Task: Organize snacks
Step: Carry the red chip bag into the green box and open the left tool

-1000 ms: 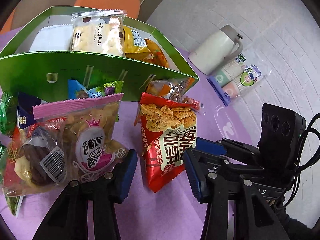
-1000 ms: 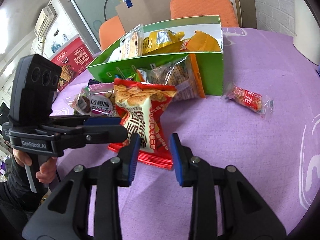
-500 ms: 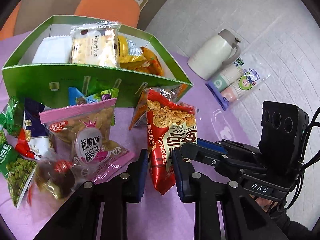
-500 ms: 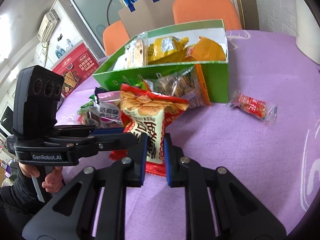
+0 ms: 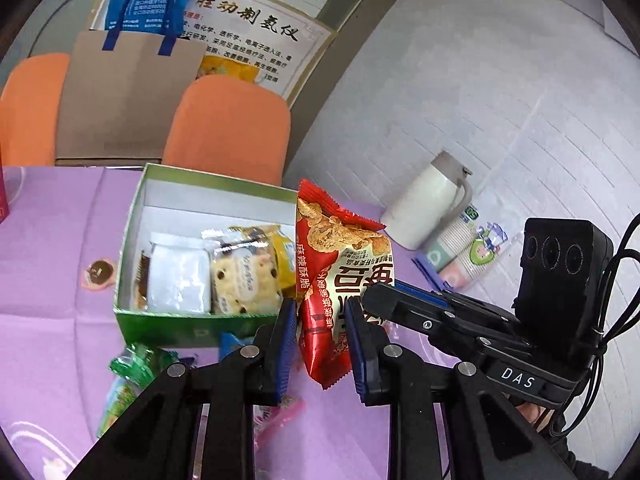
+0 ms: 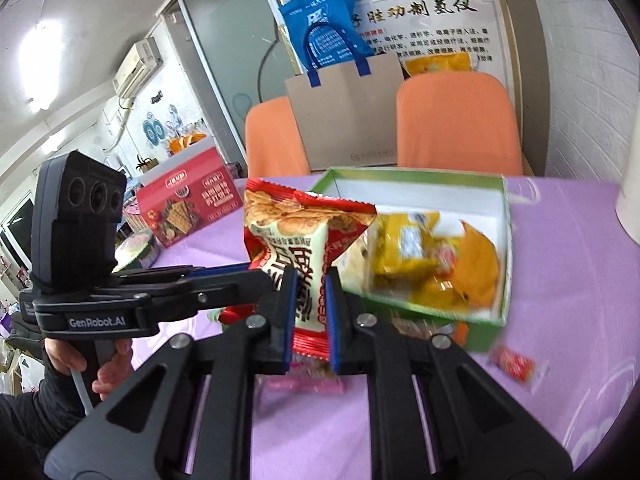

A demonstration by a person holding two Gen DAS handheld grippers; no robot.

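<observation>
Left wrist: red snack bag [image 5: 340,276] now airborne

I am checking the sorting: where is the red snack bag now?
The red snack bag is off the table, pinched by the left gripper and the right gripper, just in front of the green box.

In the left wrist view the snack box [image 5: 132,312] sits on the table [image 5: 48,240] at about nine o'clock from centre, with packets inside it. The chip bag [image 5: 340,280] hangs at centre, between the fingers of the left gripper [image 5: 320,344]. The jug [image 5: 428,208] stands at two o'clock, a sleeve of cups [image 5: 464,256] just beside it. Two chairs [image 5: 232,128] stand behind the table at twelve o'clock, a paper bag [image 5: 124,96] between them. Loose packets [image 5: 136,364] lie before the box at seven o'clock.
</observation>
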